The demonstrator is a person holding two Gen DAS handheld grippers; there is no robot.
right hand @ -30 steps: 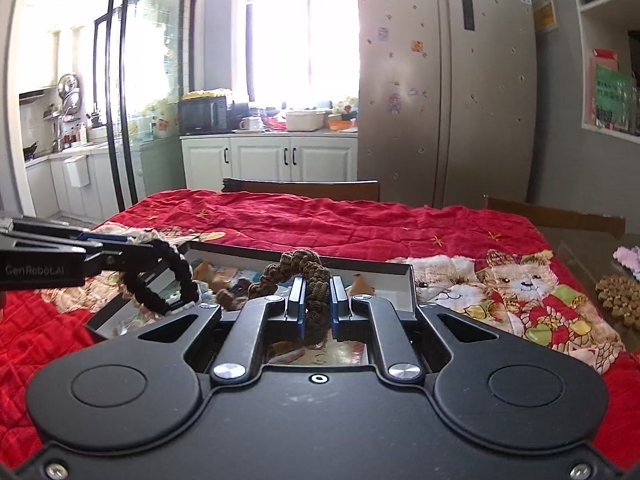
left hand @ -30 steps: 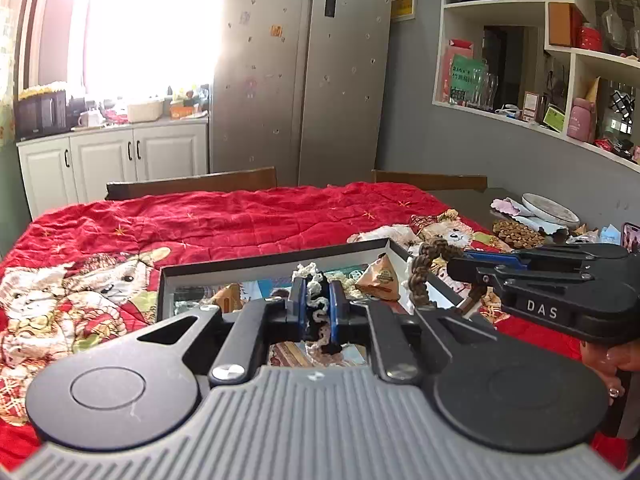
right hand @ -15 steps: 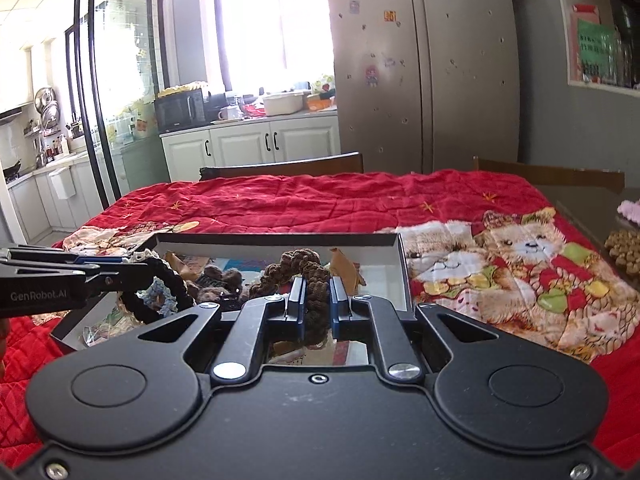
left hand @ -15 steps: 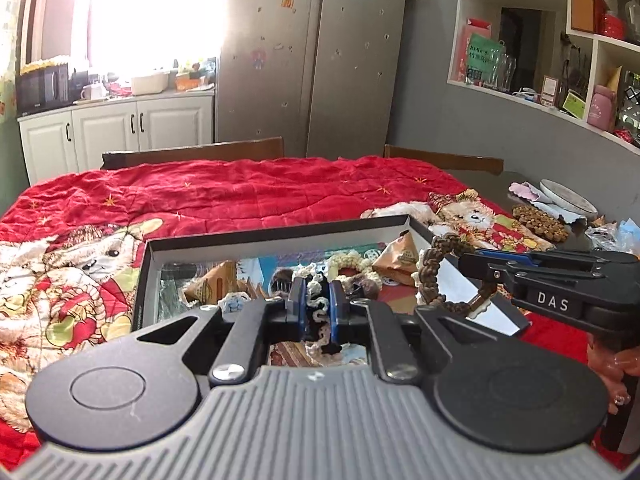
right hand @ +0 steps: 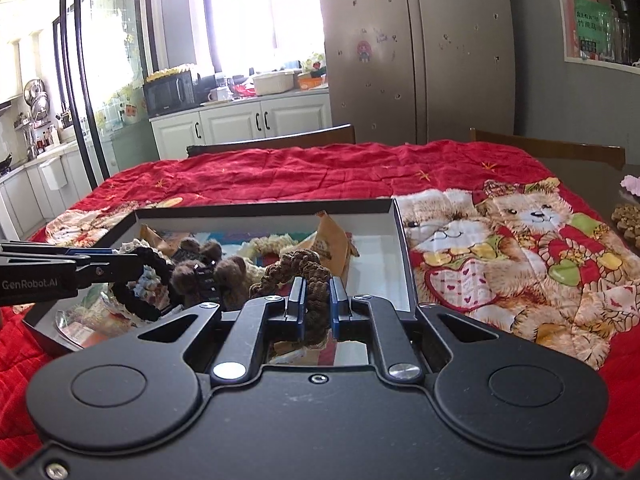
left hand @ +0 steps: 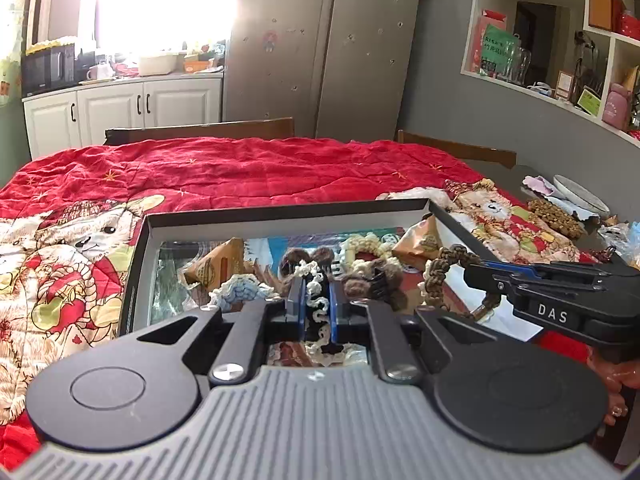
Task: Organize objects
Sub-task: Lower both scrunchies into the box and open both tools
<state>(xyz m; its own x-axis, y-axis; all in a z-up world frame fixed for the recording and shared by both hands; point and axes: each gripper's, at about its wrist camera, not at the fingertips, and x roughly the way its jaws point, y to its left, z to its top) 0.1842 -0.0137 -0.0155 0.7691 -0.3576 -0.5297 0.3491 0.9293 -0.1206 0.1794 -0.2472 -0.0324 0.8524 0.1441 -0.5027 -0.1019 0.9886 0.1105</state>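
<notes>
A shallow black box [left hand: 280,214] [right hand: 264,210] with white inner walls lies on the red quilt. It holds fuzzy brown hair ties [right hand: 200,270], cream crocheted bands [left hand: 362,246] and triangular orange packets [left hand: 218,264]. My left gripper [left hand: 316,284] is shut on a dark band with cream crochet trim [left hand: 316,306], low over the box's near part. The same left gripper [right hand: 136,260] and its band [right hand: 154,294] show in the right wrist view. My right gripper [right hand: 316,282] is shut on a brown braided bracelet [right hand: 304,262], over the box's right side. From the left wrist view, the right gripper [left hand: 468,268] and bracelet [left hand: 438,270] show.
The red quilt [left hand: 248,168] with bear prints covers the table. A brown beaded mat [left hand: 554,216] and a plate [left hand: 580,196] lie at the table's right end. Two wooden chair backs [right hand: 276,142] [right hand: 548,146] stand beyond the far edge. A person's hand [left hand: 612,376] holds the right gripper.
Both grippers have come down and closer to the box, each still shut on its band. The box now fills more of both views.
</notes>
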